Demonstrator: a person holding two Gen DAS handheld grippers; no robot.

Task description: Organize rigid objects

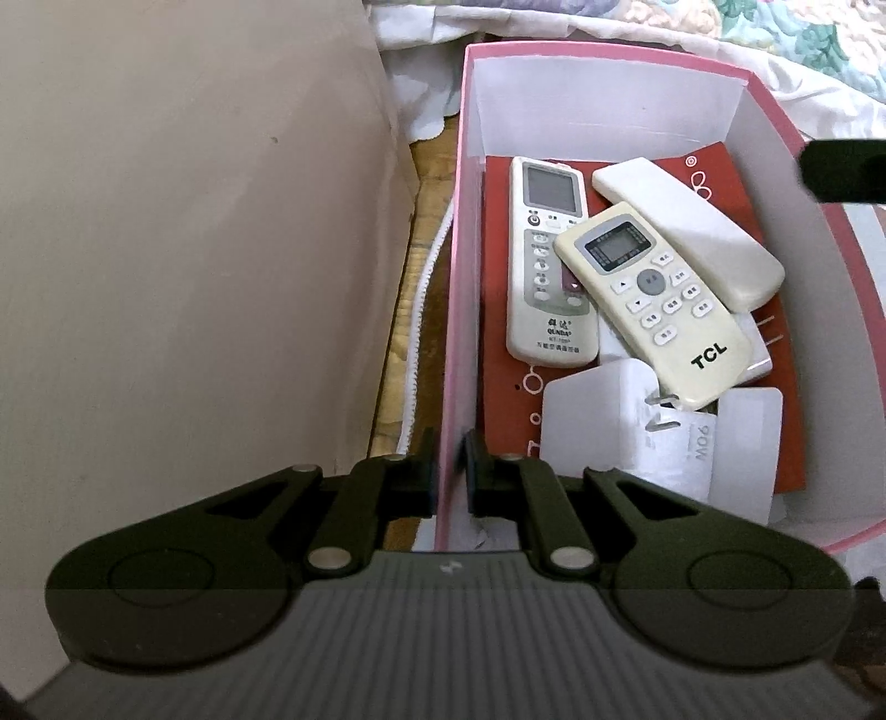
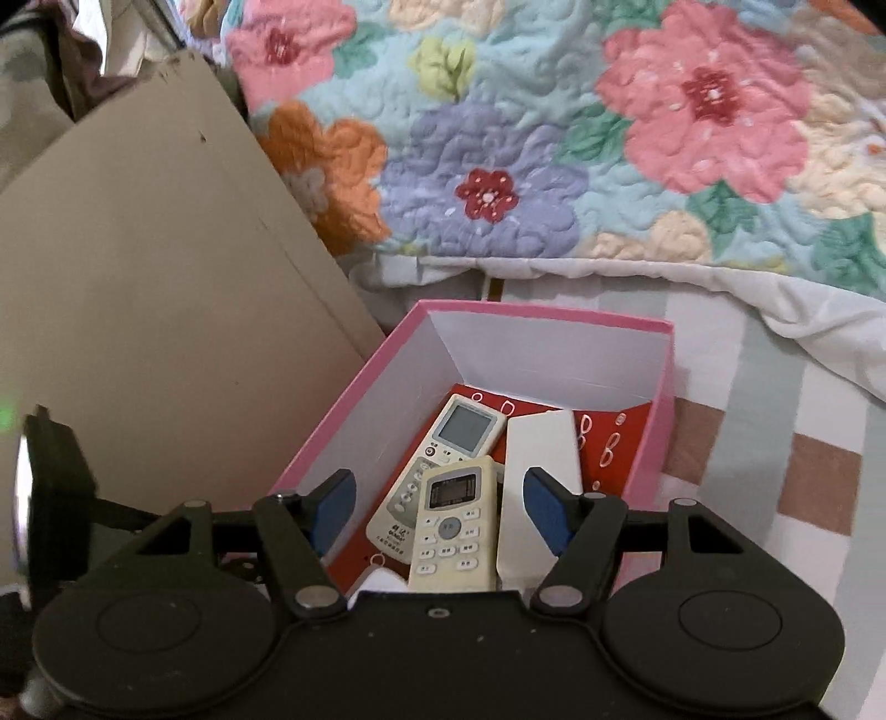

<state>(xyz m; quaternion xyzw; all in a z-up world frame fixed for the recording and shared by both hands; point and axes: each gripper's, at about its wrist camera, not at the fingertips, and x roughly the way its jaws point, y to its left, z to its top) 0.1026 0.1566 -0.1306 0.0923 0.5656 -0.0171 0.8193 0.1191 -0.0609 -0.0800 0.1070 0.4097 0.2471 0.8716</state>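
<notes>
A pink box [image 1: 609, 52] with white inner walls holds three remotes: a white one with a screen [image 1: 548, 266], a cream TCL remote [image 1: 653, 299] lying across it, and a white one face down [image 1: 692, 232]. White plug adapters [image 1: 598, 421] lie at the near end on a red card [image 1: 498, 399]. My left gripper [image 1: 448, 465] is shut on the box's left wall, one pad on each side. My right gripper [image 2: 437, 493] hangs open above the pink box [image 2: 542, 313], clear of the TCL remote [image 2: 451, 531] below it, with nothing between its pads.
A tall cardboard panel [image 1: 194, 249] stands close to the box's left side. A floral quilt [image 2: 554, 138] lies beyond the box, and a checked sheet [image 2: 775, 415] to its right. A white zipper strip [image 1: 421, 310] runs along the wooden gap.
</notes>
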